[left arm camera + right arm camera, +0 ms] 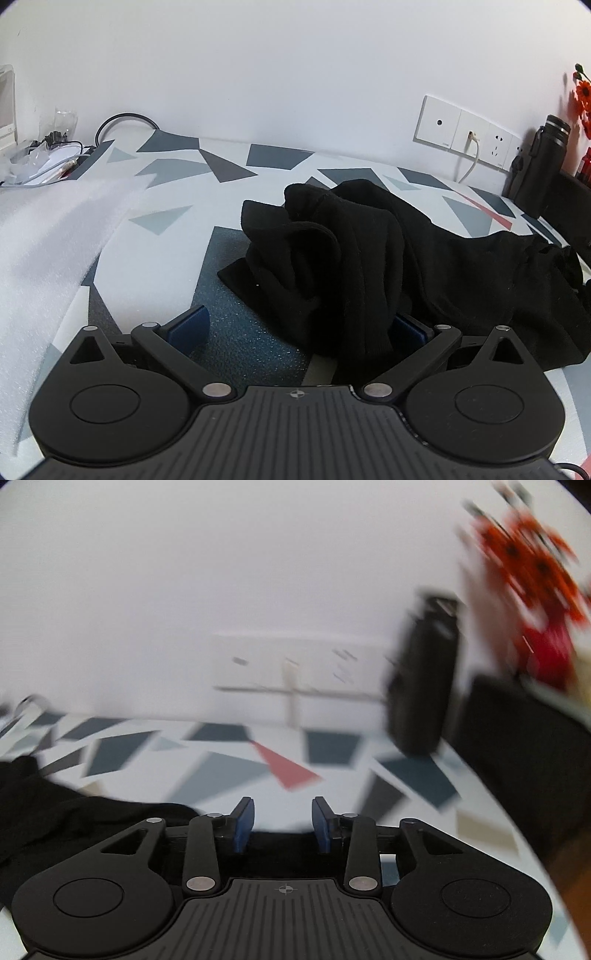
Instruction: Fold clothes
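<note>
Here, black garment (369, 251) crumpled on the patterned tabletop (177, 236).
Left gripper (303, 325) jaws spread wide around a fold; right gripper (282, 823) jaws parted, pinching nothing, view blurred.

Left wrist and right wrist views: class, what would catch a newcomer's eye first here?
First, the crumpled black knitted garment, heaped in the middle of the table covered in grey, blue and red geometric shapes, right at the open left gripper. Next, the bright orange artificial flowers, blurred, at the far right by the wall beside a tall black flask.
</note>
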